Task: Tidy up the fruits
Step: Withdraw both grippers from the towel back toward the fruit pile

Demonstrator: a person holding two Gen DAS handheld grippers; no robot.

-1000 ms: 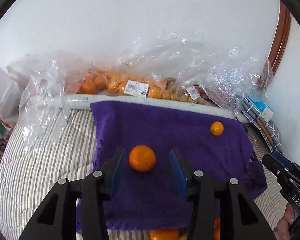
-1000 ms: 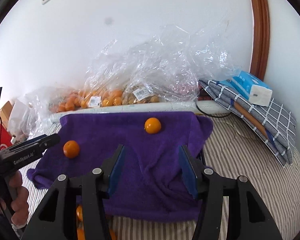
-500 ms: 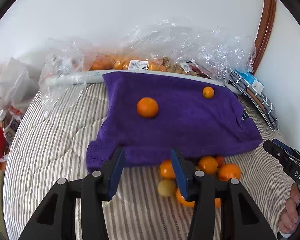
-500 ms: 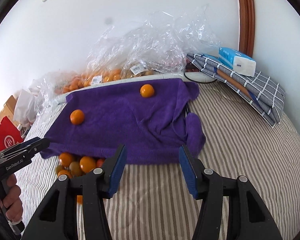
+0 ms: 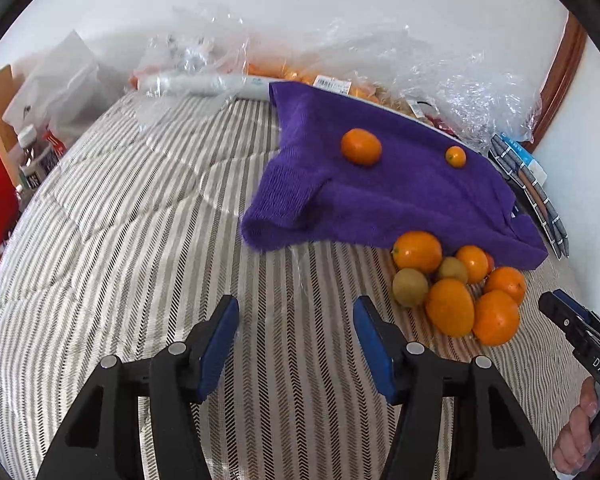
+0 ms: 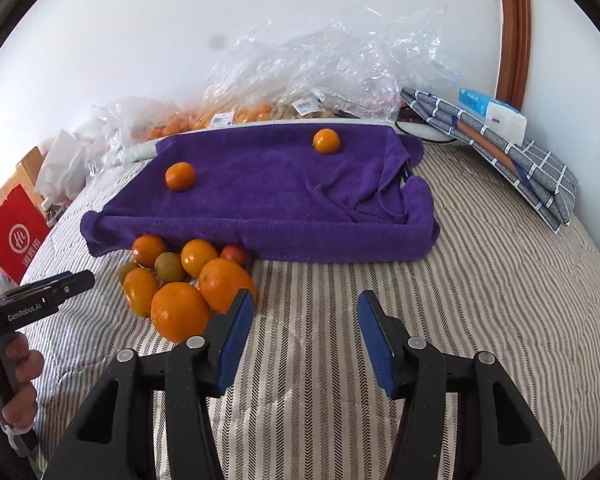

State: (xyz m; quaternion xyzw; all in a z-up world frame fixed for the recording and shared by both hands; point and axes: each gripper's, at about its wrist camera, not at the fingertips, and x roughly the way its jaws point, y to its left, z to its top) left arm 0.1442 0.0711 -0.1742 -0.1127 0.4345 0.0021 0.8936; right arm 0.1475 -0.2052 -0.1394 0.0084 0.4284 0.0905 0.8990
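A purple towel [image 5: 400, 196] [image 6: 268, 196] lies on the striped bedding, with one orange [image 5: 361, 147] [image 6: 179, 176] and a smaller orange [image 5: 455, 156] [image 6: 326, 141] resting on it. In front of the towel sits a pile of several oranges and greenish fruits [image 5: 456, 292] [image 6: 176, 280]. My left gripper [image 5: 296, 344] hovers over bare bedding left of the pile; its jaws are opening and hold nothing. My right gripper [image 6: 306, 340] stands open and empty just right of the pile, its left finger in front of an orange [image 6: 222, 284].
Clear plastic bags of fruit [image 6: 300, 80] line the wall behind the towel. Folded checked cloth with a blue-white box [image 6: 492, 114] lies at the right. A red bag [image 6: 14, 232] and bottles sit past the bed's left edge. A hand [image 6: 16, 384] holds the left gripper's handle.
Both grippers have pulled back from the towel toward the near bedding. The fruit pile in front of the towel has come into view. The left jaws stand wider; an orange once between them stays on the towel.
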